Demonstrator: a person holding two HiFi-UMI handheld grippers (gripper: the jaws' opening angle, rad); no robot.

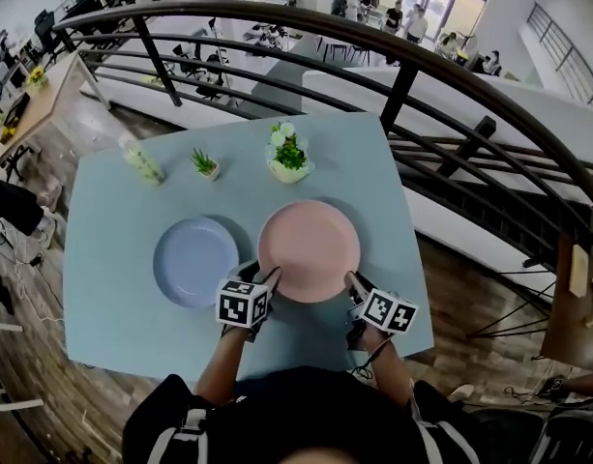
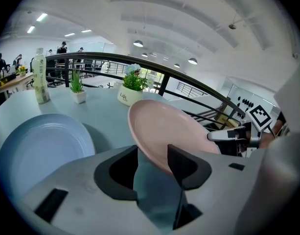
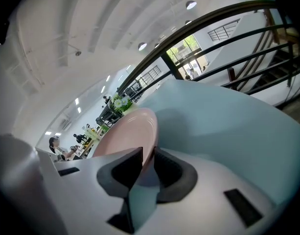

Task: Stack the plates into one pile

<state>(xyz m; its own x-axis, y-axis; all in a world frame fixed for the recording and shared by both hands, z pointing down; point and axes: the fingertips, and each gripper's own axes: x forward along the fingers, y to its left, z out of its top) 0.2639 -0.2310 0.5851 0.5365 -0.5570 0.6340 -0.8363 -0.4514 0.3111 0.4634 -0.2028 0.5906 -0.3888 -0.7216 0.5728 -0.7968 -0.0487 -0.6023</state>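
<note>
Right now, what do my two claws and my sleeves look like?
The left claw and right claw match: smooth grey moulded bodies, each ending in two black pads around a V-shaped notch. Each carries a white cube printed with black square markers. The person wears a black top with white stripes; no sleeves cover the forearms.

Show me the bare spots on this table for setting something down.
Free: the table's right strip beside the pink plate; the near-left corner, this side of the blue plate. Crowded: the far edge, with bottle, small plant and flower pot, and the middle, with both plates.
</note>
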